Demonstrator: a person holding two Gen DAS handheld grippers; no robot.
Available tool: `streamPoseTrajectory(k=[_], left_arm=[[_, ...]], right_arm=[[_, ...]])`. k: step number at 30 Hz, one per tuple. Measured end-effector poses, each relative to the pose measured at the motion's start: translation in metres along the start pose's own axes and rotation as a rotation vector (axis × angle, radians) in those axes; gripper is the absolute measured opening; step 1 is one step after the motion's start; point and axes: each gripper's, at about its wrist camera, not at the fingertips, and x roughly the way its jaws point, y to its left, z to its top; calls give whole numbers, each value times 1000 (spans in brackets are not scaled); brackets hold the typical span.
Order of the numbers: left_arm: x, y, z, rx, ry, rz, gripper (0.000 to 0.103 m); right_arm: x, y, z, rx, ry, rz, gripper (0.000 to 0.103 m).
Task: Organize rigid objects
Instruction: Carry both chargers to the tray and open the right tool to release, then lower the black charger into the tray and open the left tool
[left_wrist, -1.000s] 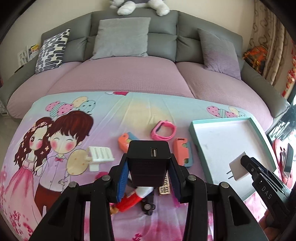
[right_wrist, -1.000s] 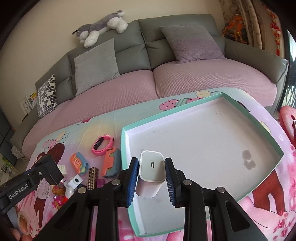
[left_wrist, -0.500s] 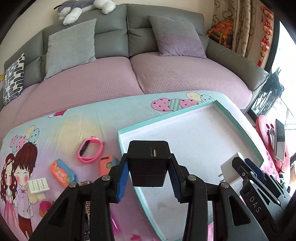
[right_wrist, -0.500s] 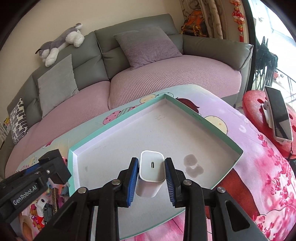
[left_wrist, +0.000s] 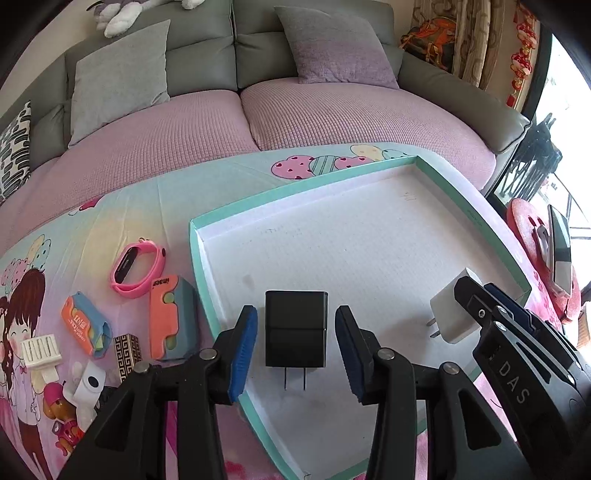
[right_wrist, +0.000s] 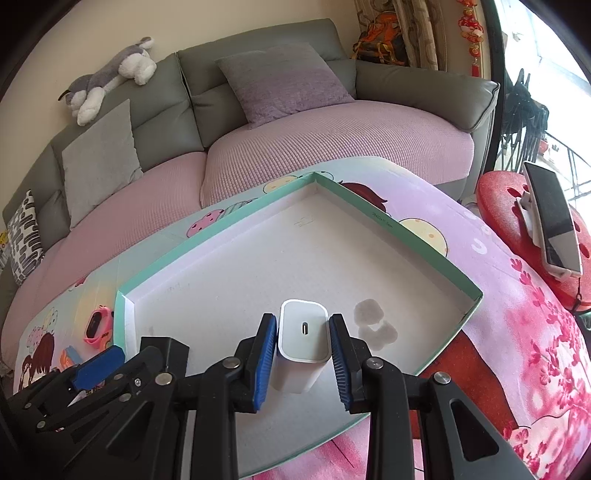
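The left gripper (left_wrist: 295, 350) stood with its fingers spread wide, holding nothing, and the black charger (left_wrist: 296, 328) lay flat between them on the floor of the teal-rimmed tray (left_wrist: 207, 288), touching neither. The right gripper (right_wrist: 303, 350) had its fingers slightly parted around the white charger (right_wrist: 301, 343), which sat in the tray; actual contact could not be told. A pink wristband (left_wrist: 135, 267) and an orange case (left_wrist: 168, 317) lay on the counter just outside the tray's left rim.
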Motion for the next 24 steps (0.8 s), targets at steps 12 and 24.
streamPoseTrajectory(k=[12,24], left_arm=[[-19,31,3,-74,-39,96,78],[-12,106,-11,-315,10,187,89]], right_arm=[[1,8,-1,-31,-6,-41,61],[6,22,-7,-97,-4,-23,99]])
